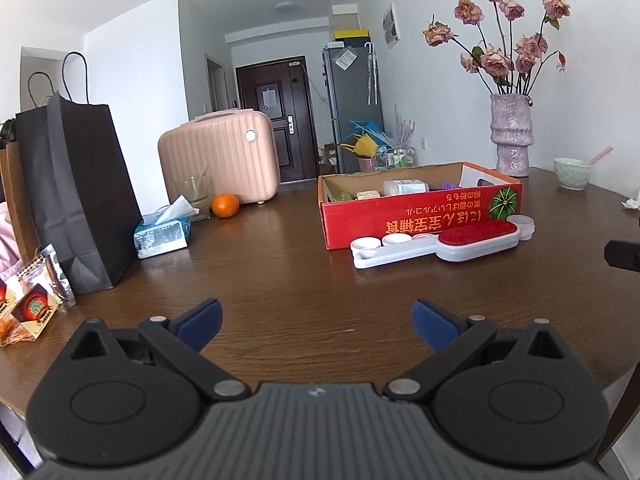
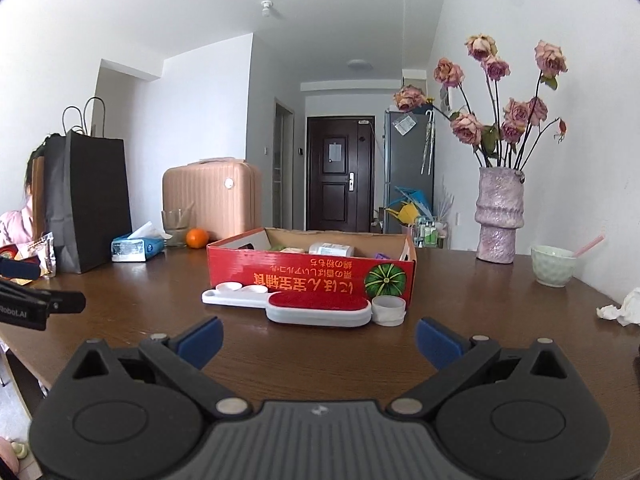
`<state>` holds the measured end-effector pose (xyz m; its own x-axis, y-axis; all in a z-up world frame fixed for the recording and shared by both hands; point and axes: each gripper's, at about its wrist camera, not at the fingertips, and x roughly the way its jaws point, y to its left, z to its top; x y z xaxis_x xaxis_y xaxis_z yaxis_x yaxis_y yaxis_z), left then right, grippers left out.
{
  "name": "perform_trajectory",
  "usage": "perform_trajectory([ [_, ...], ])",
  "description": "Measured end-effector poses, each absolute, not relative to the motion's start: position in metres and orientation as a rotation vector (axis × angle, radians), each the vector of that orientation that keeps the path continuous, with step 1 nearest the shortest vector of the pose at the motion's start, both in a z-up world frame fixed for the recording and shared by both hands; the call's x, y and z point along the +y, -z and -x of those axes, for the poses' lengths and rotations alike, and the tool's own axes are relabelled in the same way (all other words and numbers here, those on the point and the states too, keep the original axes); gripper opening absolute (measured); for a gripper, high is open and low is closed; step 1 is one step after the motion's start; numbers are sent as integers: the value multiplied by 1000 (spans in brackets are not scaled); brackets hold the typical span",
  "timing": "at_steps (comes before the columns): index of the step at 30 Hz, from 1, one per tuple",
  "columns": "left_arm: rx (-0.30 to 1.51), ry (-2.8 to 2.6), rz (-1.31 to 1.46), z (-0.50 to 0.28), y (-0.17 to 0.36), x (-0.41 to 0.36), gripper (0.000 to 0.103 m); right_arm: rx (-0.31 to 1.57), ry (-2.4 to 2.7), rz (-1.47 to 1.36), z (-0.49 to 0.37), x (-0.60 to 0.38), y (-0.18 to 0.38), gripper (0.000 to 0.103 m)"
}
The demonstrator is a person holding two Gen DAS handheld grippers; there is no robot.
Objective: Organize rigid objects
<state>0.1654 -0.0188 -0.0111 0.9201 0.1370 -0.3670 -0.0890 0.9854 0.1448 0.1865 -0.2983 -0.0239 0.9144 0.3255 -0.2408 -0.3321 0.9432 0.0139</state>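
A red cardboard box (image 1: 416,210) (image 2: 304,278) stands on the brown table and holds a white bottle (image 1: 406,187) and other small items. In front of it lie a white lint brush with a red pad (image 1: 476,240) (image 2: 318,308), two white round lids (image 1: 380,242) (image 2: 240,290) and a white tape roll (image 1: 522,226) (image 2: 388,310). My left gripper (image 1: 316,324) is open and empty, well short of the brush. My right gripper (image 2: 318,342) is open and empty, just short of the brush.
A black paper bag (image 1: 76,196), tissue box (image 1: 162,234), orange (image 1: 225,205), glass and pink suitcase (image 1: 220,156) stand at the left. A vase of dried roses (image 1: 512,132) and a green bowl (image 1: 572,172) stand at the right. Snack packets (image 1: 32,304) lie at the left edge.
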Motion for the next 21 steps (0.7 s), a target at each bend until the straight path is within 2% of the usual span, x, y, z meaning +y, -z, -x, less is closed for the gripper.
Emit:
perform_trajectory([
  [14,476,-35,-111,-248,22,-28,103,389,-367,-21,-257,-293,31,101],
  [17,493,-38,-64,-277,18,-23,102,411,-333,-25,-281,-294,28,89],
  [19,499,-48,-30,-298,16,-18,84,441,-324,-51,-302,-298,26,75],
  [21,531,-50,18,-322,18,-10,70,474,-325,-95,-325,-302,27,70],
])
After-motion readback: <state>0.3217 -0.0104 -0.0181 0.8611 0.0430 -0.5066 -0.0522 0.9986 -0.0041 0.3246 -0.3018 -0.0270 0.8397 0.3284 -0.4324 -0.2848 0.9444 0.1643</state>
